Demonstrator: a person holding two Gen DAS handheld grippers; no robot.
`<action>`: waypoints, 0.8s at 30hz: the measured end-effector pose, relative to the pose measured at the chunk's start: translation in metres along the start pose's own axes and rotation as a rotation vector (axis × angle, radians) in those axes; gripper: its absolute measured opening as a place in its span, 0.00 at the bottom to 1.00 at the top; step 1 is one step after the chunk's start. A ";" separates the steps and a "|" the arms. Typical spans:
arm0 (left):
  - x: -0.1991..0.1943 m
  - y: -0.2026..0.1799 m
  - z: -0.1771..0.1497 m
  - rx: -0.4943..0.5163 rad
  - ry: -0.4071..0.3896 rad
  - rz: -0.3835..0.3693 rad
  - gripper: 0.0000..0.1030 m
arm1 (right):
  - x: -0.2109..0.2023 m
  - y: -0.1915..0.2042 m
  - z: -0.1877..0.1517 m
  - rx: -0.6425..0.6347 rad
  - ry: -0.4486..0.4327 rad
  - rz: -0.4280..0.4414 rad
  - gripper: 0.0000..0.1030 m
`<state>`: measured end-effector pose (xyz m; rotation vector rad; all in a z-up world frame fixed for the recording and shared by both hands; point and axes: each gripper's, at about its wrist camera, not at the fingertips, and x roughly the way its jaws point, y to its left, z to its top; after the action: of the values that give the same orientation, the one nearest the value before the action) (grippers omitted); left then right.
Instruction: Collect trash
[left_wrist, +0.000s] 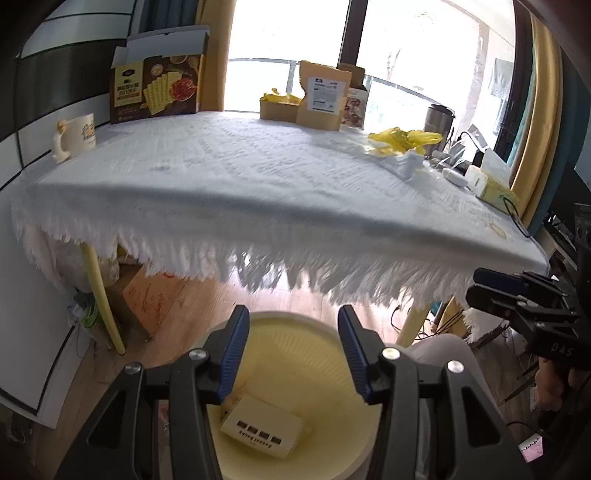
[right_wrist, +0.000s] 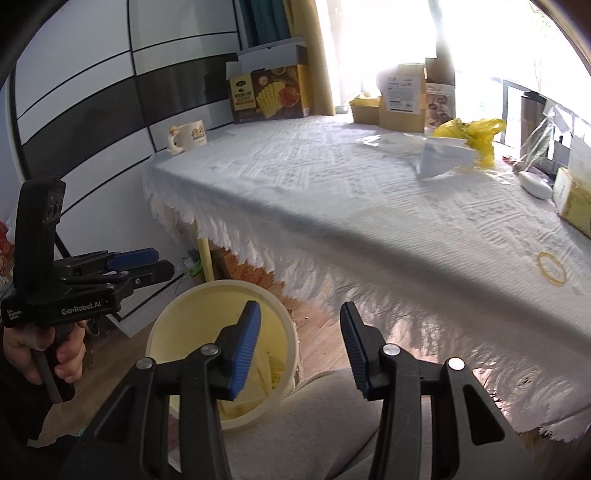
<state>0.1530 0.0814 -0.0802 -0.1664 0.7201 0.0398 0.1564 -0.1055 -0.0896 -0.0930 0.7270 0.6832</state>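
The left gripper hangs over a round yellow bin on the floor. Its two blue pads are apart, and nothing is between them. Down in the bin lies a small pale box (trash that is already in).

The right gripper is also apart and holds nothing. It hangs just beside the bin, over the person's knee.

Both grippers point down and forward at the table with the white fringed cloth. The table is higher than both of them and in front of them.

More trash seems to sit on the far right part of the table: a crumpled white paper and, touching it from behind, a yellow plastic bag. A yellow rubber band lies flat near the front edge, well apart from them.

The paper lies up and to the right of the bin. The right gripper is nearer to it than the left one, so it looks like the better one to reach for it. The paper's long side runs about left to right, across the way the gripper points, so the pads would likely close over its short side
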 end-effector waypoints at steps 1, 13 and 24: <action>0.001 -0.004 0.003 0.002 -0.004 -0.005 0.48 | -0.002 -0.003 0.001 0.004 -0.003 -0.004 0.41; 0.019 -0.048 0.047 0.045 -0.023 -0.075 0.48 | -0.024 -0.053 0.024 0.066 -0.051 -0.058 0.41; 0.040 -0.091 0.094 0.084 -0.047 -0.157 0.48 | -0.034 -0.100 0.042 0.112 -0.082 -0.109 0.41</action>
<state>0.2526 0.0066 -0.0242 -0.1411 0.6589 -0.1360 0.2223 -0.1892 -0.0512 -0.0021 0.6752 0.5379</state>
